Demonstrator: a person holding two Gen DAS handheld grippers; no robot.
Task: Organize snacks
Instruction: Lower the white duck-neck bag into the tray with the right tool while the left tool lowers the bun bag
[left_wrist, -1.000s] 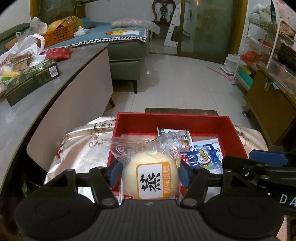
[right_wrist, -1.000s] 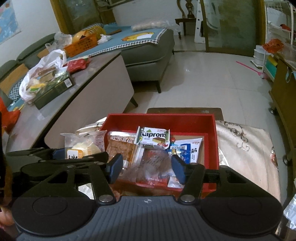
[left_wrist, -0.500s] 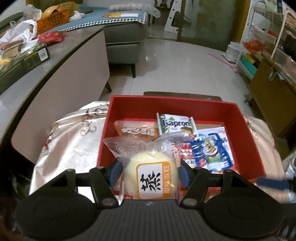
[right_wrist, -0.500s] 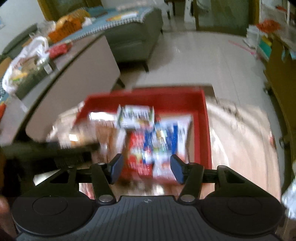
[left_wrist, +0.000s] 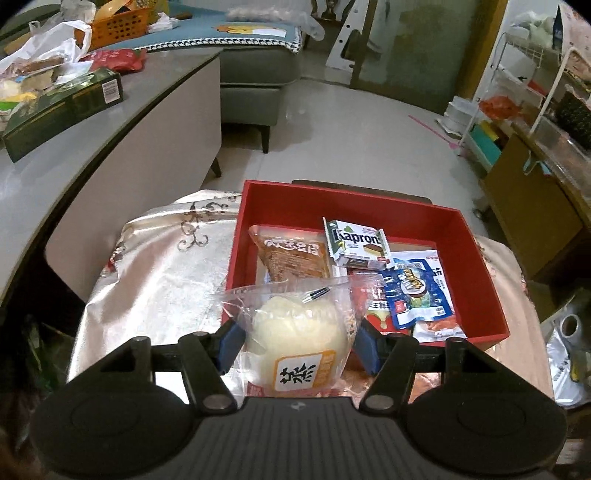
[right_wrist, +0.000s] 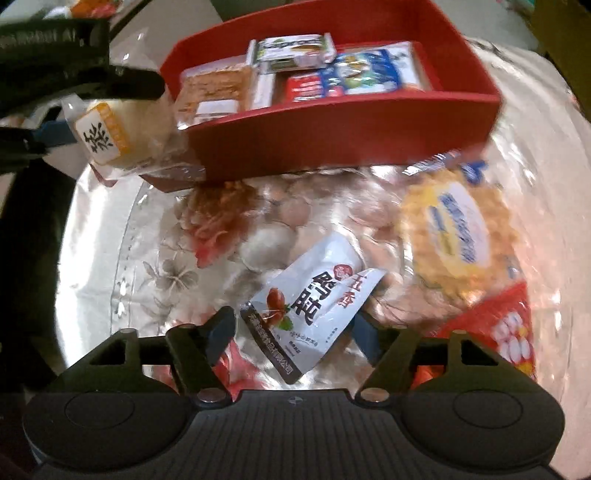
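My left gripper (left_wrist: 295, 341) is shut on a pale steamed cake in a clear bag (left_wrist: 295, 332) and holds it just before the near left corner of the red box (left_wrist: 369, 199). The box holds several snack packs, among them a Kaprons pack (left_wrist: 356, 242) and a blue pack (left_wrist: 417, 288). In the right wrist view the cake (right_wrist: 110, 136) hangs left of the red box (right_wrist: 332, 129). My right gripper (right_wrist: 291, 332) is open and low over the table, its fingers either side of a white pouch with black characters (right_wrist: 314, 302).
A round yellow cracker pack (right_wrist: 454, 232) and a red pack (right_wrist: 506, 332) lie on the flowered cloth (right_wrist: 147, 273) right of the pouch. A grey counter (left_wrist: 92, 147) with a green box and bags stands left. A wooden cabinet (left_wrist: 532, 206) stands right.
My right gripper dropped from above the box down to the table in front of it, over the white pouch. My left gripper drew back slightly with the cake.
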